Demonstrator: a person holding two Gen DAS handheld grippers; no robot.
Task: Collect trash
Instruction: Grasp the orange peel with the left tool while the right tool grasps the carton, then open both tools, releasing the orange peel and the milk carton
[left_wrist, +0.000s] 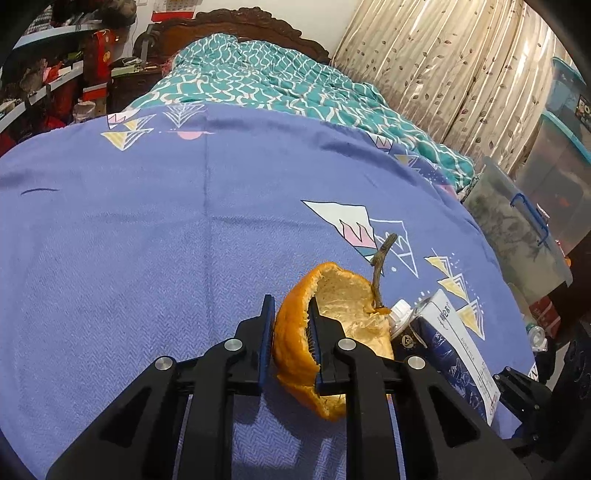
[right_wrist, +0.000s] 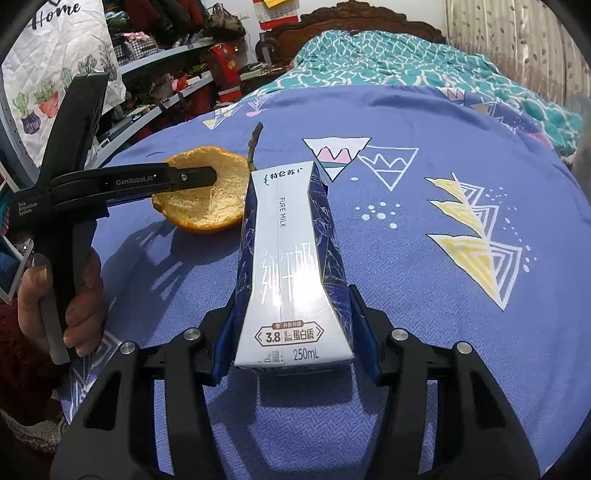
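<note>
A hollow orange peel (left_wrist: 351, 295) with a dry twig (left_wrist: 380, 266) on it lies on the blue patterned bedsheet (left_wrist: 147, 221). My left gripper (left_wrist: 291, 306) is shut on the peel's near wall, one finger outside and one inside. The right wrist view shows the same left gripper (right_wrist: 207, 177) reaching into the peel (right_wrist: 207, 210), with a person's hand (right_wrist: 85, 295) on its handle. Just right of the peel lies a blue-and-white 250 mL milk carton (right_wrist: 288, 236), also in the left wrist view (left_wrist: 454, 343). My right gripper (right_wrist: 293, 295) is shut on the carton, a blue pad against each side.
A teal quilt (left_wrist: 277, 77) is bunched at the far end of the bed, below a carved wooden headboard (left_wrist: 229, 22). Beige curtains (left_wrist: 443, 66) and clear storage boxes (left_wrist: 517, 236) stand to the right. Cluttered shelves (right_wrist: 166, 74) line the left side.
</note>
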